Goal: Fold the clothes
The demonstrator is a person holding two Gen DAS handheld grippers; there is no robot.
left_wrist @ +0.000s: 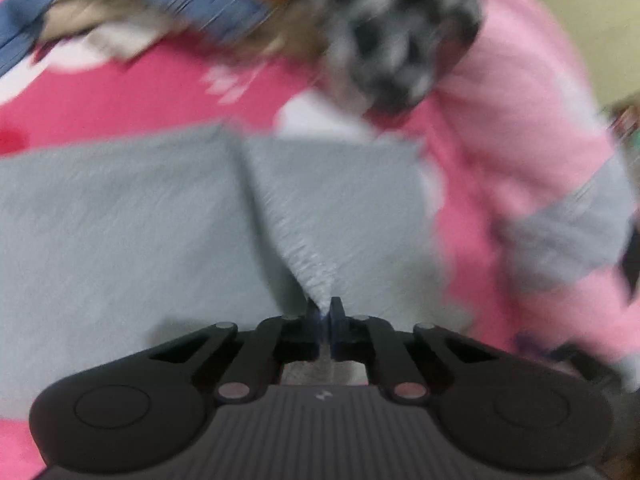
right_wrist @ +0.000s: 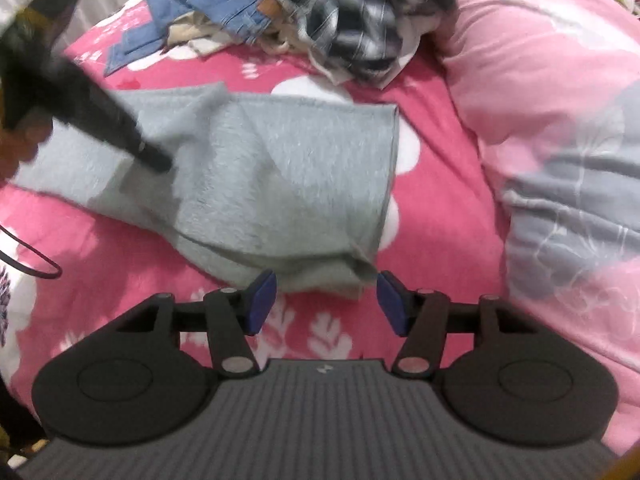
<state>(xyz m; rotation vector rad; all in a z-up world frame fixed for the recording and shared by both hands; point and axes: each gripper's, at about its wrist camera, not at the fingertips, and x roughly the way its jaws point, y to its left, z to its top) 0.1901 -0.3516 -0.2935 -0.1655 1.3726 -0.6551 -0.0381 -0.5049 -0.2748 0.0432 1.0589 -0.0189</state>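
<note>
A grey fleece garment lies partly folded on a pink patterned bedspread. In the left wrist view my left gripper is shut on a pinched ridge of that grey garment, the cloth rising from between the pads. The same gripper shows from the right wrist view as a dark blurred shape reaching down onto the garment's left part. My right gripper stands open just over the garment's near edge, blue pads apart, with no cloth pressed between them.
A heap of unfolded clothes sits at the back: blue denim and a black-and-white plaid shirt. A pink and grey quilt bulges on the right. A thin black cable loops at the left edge.
</note>
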